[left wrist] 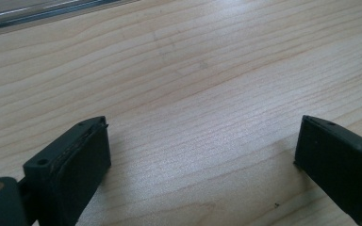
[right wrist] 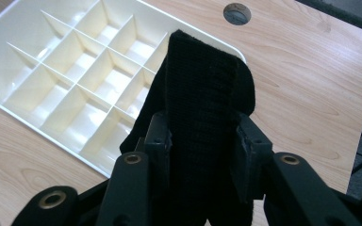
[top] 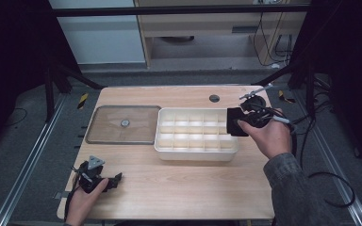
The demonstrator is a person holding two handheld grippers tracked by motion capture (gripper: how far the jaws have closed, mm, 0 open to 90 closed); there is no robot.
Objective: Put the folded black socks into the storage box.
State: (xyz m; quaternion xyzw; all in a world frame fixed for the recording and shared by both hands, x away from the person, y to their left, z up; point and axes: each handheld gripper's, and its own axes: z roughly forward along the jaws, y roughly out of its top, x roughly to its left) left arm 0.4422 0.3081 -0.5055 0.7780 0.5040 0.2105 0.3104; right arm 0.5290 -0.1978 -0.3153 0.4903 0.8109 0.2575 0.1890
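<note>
A folded black cloth (right wrist: 207, 94) is pinched by the right gripper (right wrist: 202, 141) fingers, seen close up over the divided tray (right wrist: 52, 84). From above, the clear lid (top: 122, 125) is also seen on the surface (top: 179, 183). The left gripper (left wrist: 202, 155) fingers are spread over bare wood.

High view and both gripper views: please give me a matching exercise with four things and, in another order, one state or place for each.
Things:
1. black cloth
2. divided tray
3. clear lid
4. left gripper

States or places:
A. flat on the table, left of the tray
B. jaws apart, nothing between them
C. clamped in the right gripper
D. cream, compartments empty

Pairs: 1-C, 2-D, 3-A, 4-B
</note>
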